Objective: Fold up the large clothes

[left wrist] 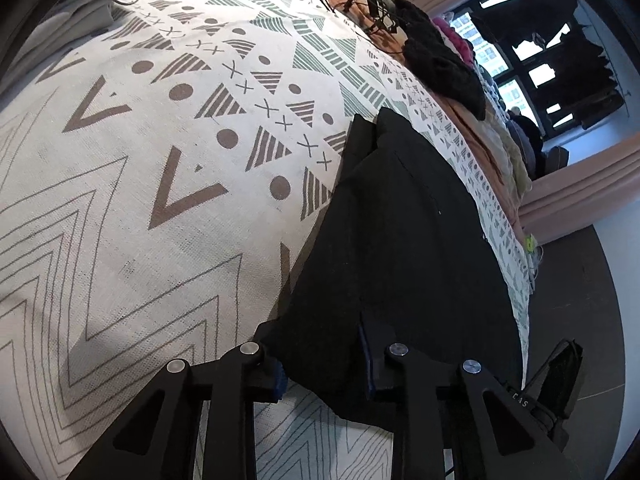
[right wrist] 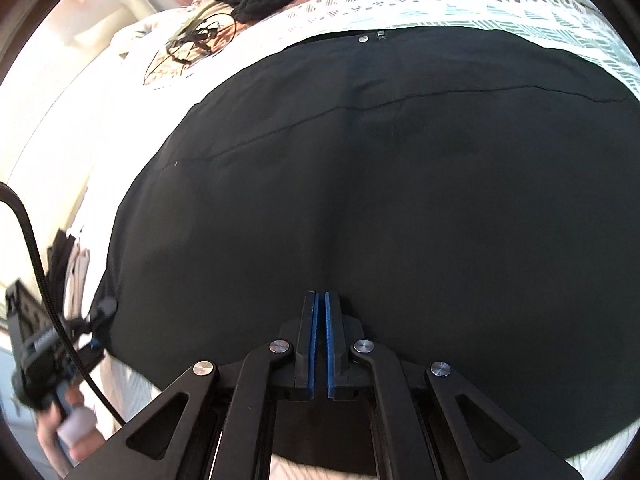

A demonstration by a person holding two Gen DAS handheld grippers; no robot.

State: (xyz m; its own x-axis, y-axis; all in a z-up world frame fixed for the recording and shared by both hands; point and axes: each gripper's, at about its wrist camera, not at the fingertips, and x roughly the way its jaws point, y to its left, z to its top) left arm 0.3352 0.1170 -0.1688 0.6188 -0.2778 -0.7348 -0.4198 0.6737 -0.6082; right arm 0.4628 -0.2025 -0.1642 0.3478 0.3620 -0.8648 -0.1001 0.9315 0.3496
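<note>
We are folding a big black garment [right wrist: 380, 184] that lies spread out on a bed cover [left wrist: 168, 128] with grey triangles, dots and crosses. In the right wrist view it fills almost the whole picture, with a small button [right wrist: 363, 39] at its far edge, so we think it is a pair of trousers lying flat.

Our right gripper [right wrist: 321, 304] is closed tight. Its two blue pads are almost touching, right at the near edge of the black cloth. The cloth makes a little crease that runs up from the tips, so we think a pinch of it sits between them, but the fold is thin and dark and we cannot be sure.

Our left gripper [left wrist: 322, 360] is at a near corner of the same garment. The black cloth lies between its two fingers, which stand partly apart. We cannot tell if they squeeze the cloth.

We think we hold the near edge at two places so it can lift evenly and go over to the far side.

At the far edge of the bed lie a black knitted thing [left wrist: 440, 56] and some thin black wires [left wrist: 352, 0], well apart from our work.
</note>
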